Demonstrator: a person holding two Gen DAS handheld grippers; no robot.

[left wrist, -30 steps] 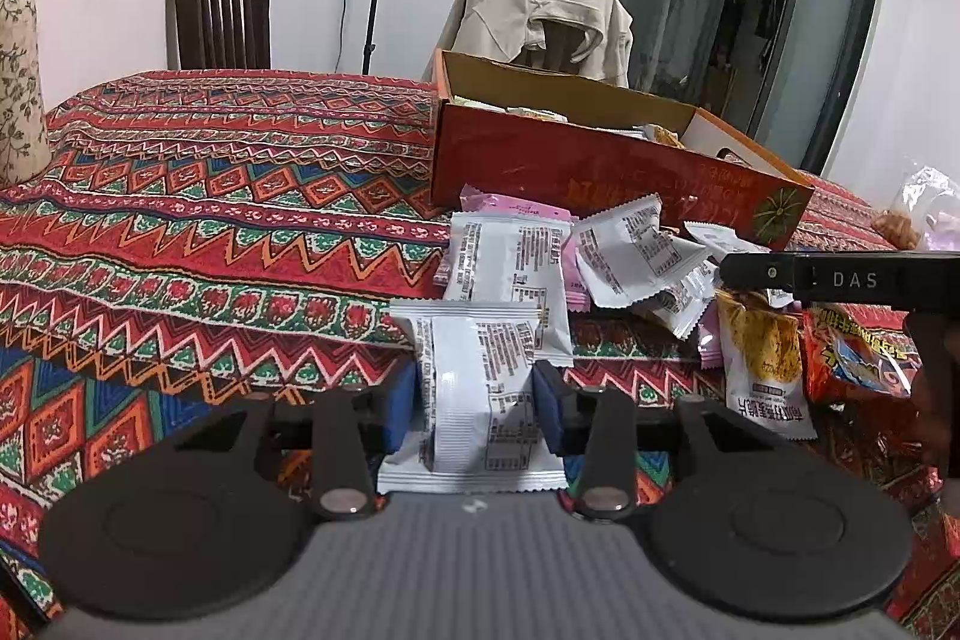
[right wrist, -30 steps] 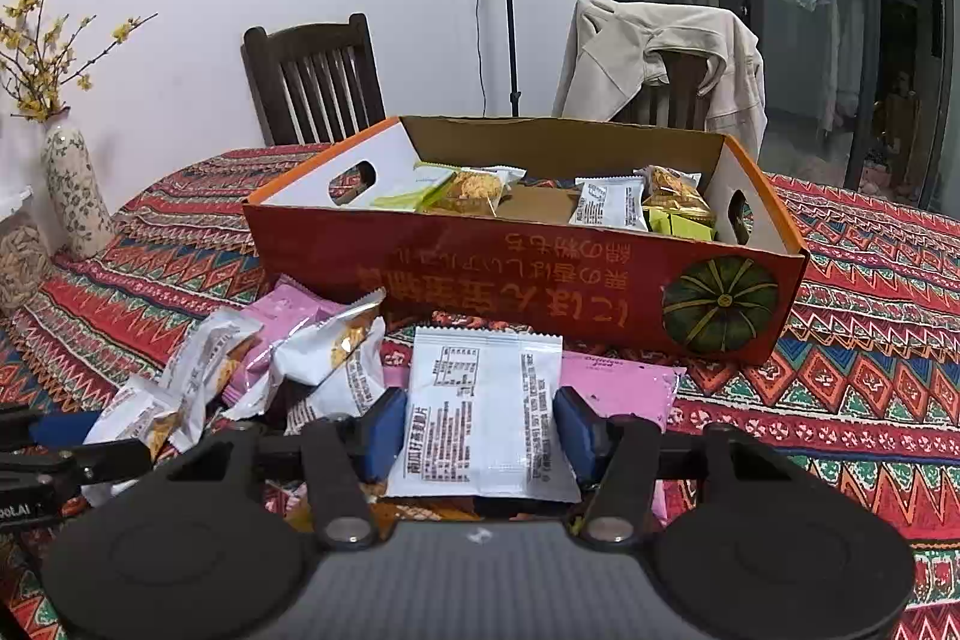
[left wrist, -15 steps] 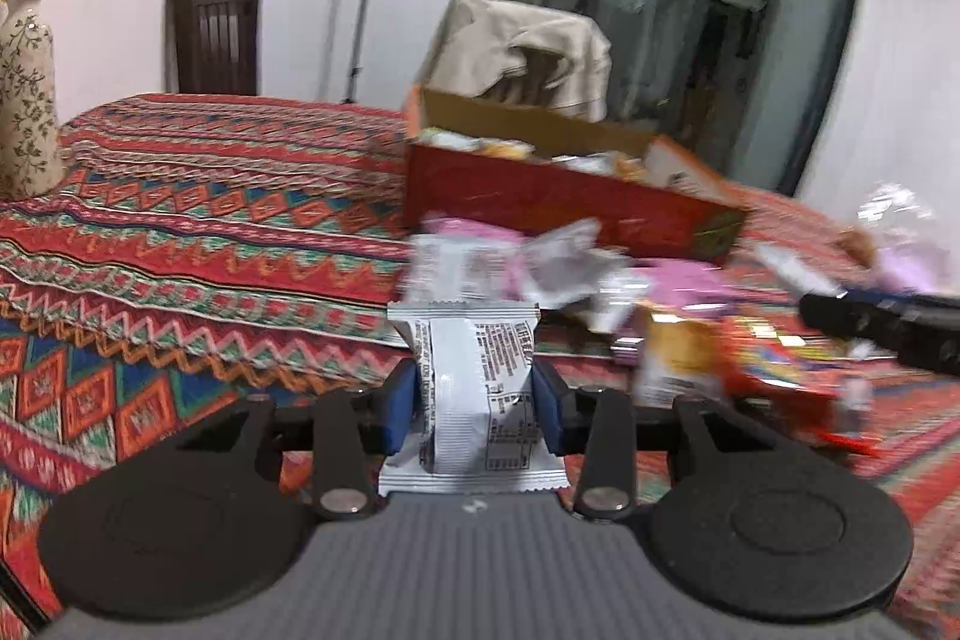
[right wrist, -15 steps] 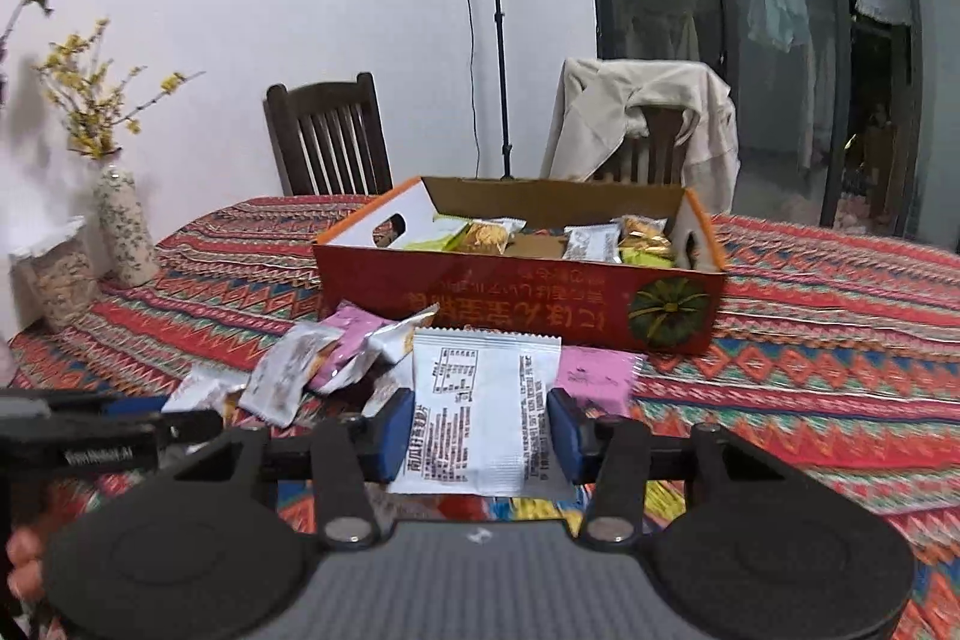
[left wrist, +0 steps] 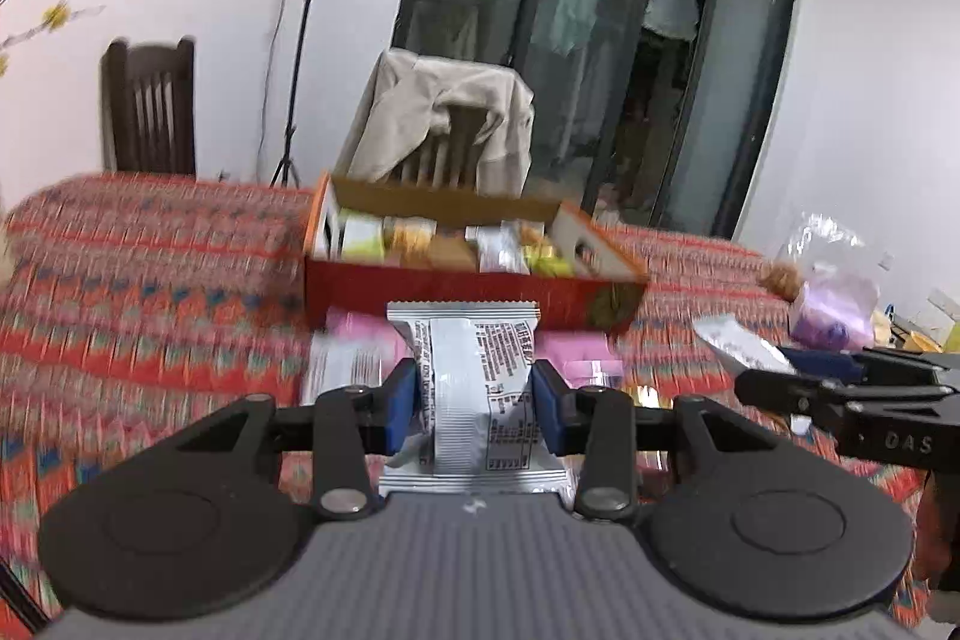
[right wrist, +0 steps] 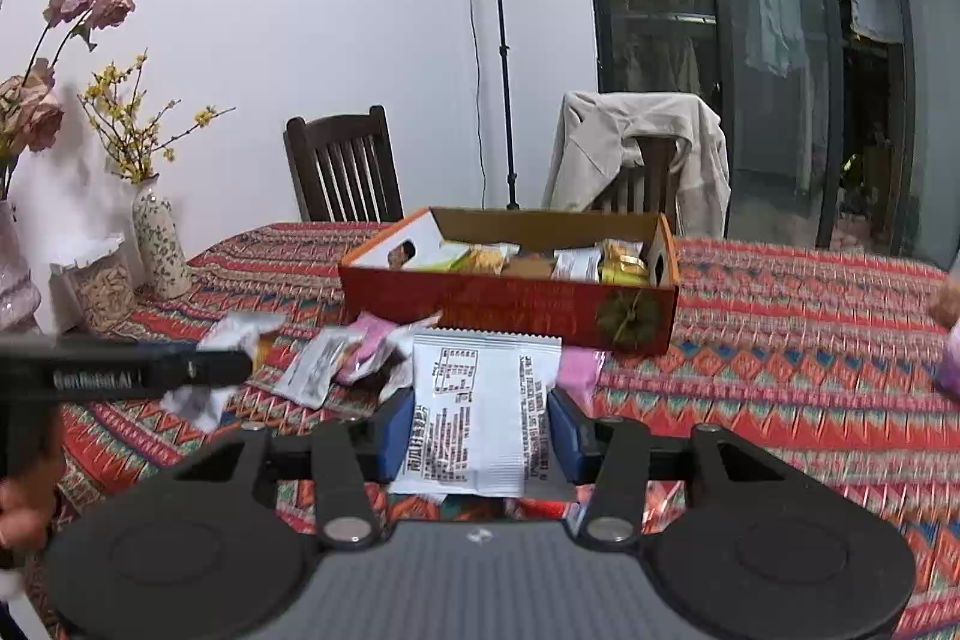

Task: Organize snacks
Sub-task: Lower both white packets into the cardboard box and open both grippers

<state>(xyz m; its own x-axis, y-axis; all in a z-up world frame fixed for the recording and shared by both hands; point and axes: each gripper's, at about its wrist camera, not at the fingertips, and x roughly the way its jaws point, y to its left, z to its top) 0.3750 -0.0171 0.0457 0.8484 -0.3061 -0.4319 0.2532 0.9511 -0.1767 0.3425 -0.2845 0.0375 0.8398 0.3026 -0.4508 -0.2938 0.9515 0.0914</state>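
A patterned desk [right wrist: 810,340] carries an open red snack box [right wrist: 510,304], partly filled, with loose packets in front. Each gripper, left [left wrist: 473,397] and right [right wrist: 480,430], has jaws clamped on a white snack packet [left wrist: 474,388] [right wrist: 480,418], held up short of the box. Best to carry each packet over the box's near wall before letting go.
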